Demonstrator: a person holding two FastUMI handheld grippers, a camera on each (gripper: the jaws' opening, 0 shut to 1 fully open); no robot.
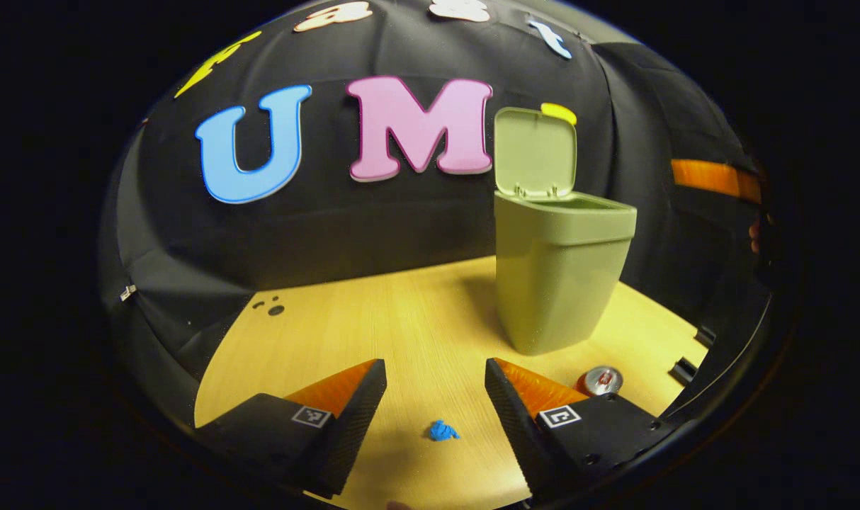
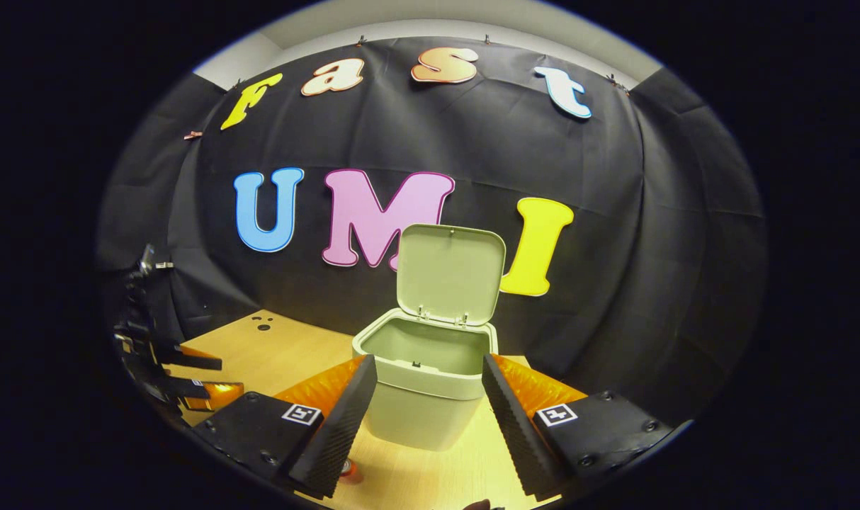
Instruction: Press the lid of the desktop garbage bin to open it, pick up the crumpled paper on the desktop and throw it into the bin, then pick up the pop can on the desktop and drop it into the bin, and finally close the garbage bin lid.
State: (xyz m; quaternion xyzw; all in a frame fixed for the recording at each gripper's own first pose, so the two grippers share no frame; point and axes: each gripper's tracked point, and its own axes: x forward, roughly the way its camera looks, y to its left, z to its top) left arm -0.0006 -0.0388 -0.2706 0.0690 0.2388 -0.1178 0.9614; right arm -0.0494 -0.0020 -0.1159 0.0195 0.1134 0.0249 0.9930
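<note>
The jaws of the left gripper are wide apart and hold nothing. The jaws of the right gripper are wide apart and empty too. The green bin stands on the bench with its lid up, so that step looks done. The blue paper ball lies on the bench between the left jaws. The can lies near the bin. Both must go in, then the lid must be closed.

a pale wooden table carries the green bin (lid up), blue crumpled paper and pop can.
</note>
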